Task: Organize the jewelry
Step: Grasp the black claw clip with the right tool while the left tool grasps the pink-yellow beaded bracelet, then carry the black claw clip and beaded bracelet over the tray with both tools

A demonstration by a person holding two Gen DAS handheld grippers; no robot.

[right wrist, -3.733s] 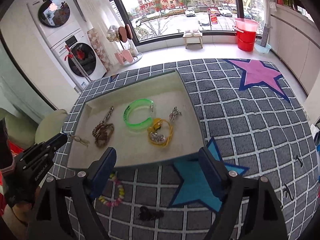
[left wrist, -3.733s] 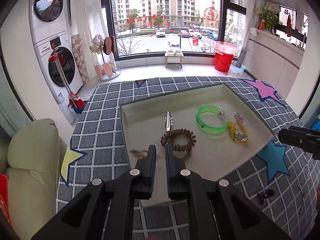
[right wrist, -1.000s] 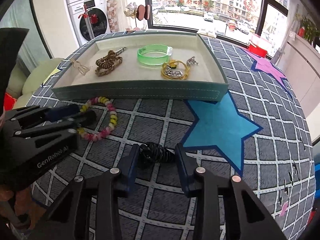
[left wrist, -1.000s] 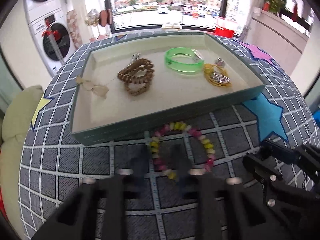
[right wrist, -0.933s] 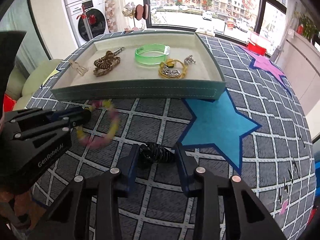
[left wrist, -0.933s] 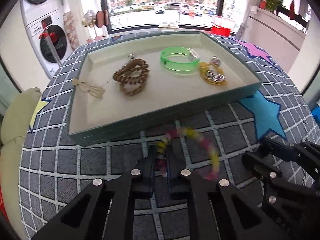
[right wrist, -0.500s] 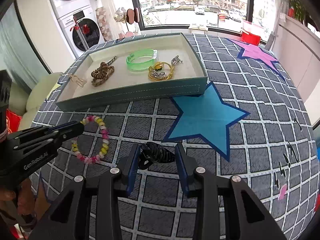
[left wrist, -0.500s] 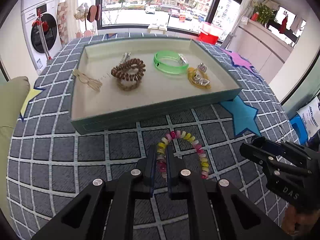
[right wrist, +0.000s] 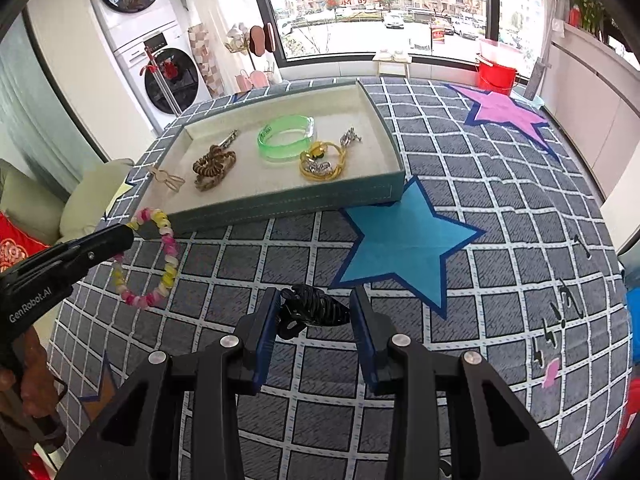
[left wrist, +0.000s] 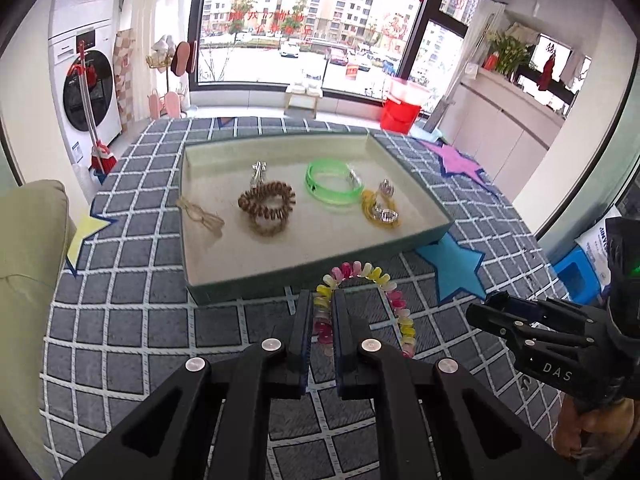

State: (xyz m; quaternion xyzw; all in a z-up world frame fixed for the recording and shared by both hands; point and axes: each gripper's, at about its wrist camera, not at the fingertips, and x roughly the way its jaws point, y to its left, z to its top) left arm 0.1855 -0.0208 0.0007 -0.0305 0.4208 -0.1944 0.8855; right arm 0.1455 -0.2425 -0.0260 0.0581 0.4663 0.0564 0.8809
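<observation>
My left gripper [left wrist: 321, 297] is shut on a pink-and-yellow beaded bracelet [left wrist: 394, 300] and holds it in the air just in front of the green jewelry tray [left wrist: 304, 278]. The bracelet also shows in the right wrist view [right wrist: 168, 258]. My right gripper [right wrist: 314, 300] is shut on a black hair claw clip [right wrist: 314, 311], lifted above the checked rug, in front of the tray [right wrist: 304, 198]. The tray holds a brown coil hair tie [left wrist: 267, 206], a green bangle [left wrist: 330, 186], a yellow hair tie with a charm [left wrist: 380, 211] and a thin gold clip [left wrist: 202, 216].
A blue star [right wrist: 408, 240] is printed on the rug right of the tray's near corner. A green cushion [left wrist: 28, 248] lies at the left. Washing machines [right wrist: 160, 52] and a red bucket [right wrist: 496, 66] stand beyond the rug.
Both grippers have risen from the rug with their items. The left one has carried the bracelet up toward the tray's near wall. The right one has lifted the claw clip.
</observation>
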